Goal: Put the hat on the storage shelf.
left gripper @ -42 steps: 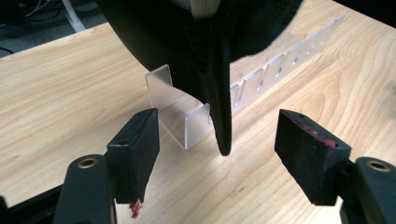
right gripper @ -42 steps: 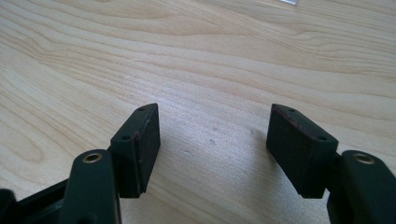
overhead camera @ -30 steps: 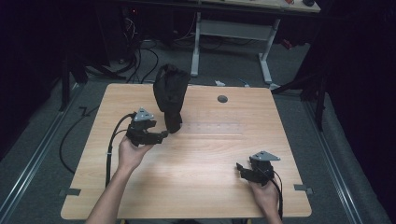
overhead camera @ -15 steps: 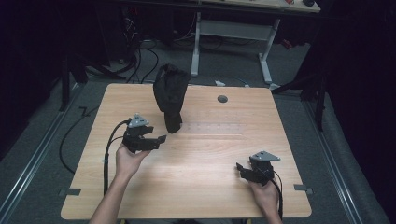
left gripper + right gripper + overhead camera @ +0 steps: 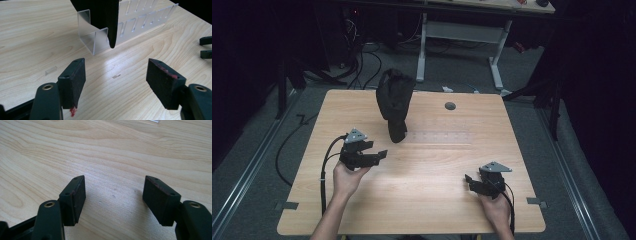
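The black cloth (image 5: 394, 102) hangs over one end of a clear plastic rack (image 5: 439, 136) just above the middle of the high view; in my left gripper view its dark tip (image 5: 112, 37) drops from the top of the frame, in front of the rack's transparent end wall (image 5: 93, 41). My left gripper (image 5: 379, 154) sits left of centre in the high view, just below and left of the cloth, jaws spread wide with nothing between them, only bare table (image 5: 32, 37). My right gripper (image 5: 471, 181) rests at the lower right, well apart from the cloth, jaws likewise wide and empty over the wood.

I judge the step in hand to be a reach with my left for the hanging tip. To do it well I would keep the jaws this wide, line the tip up midway between the pads, and close on fabric alone, clear of the plastic wall behind, which looks light enough to tip or slide.
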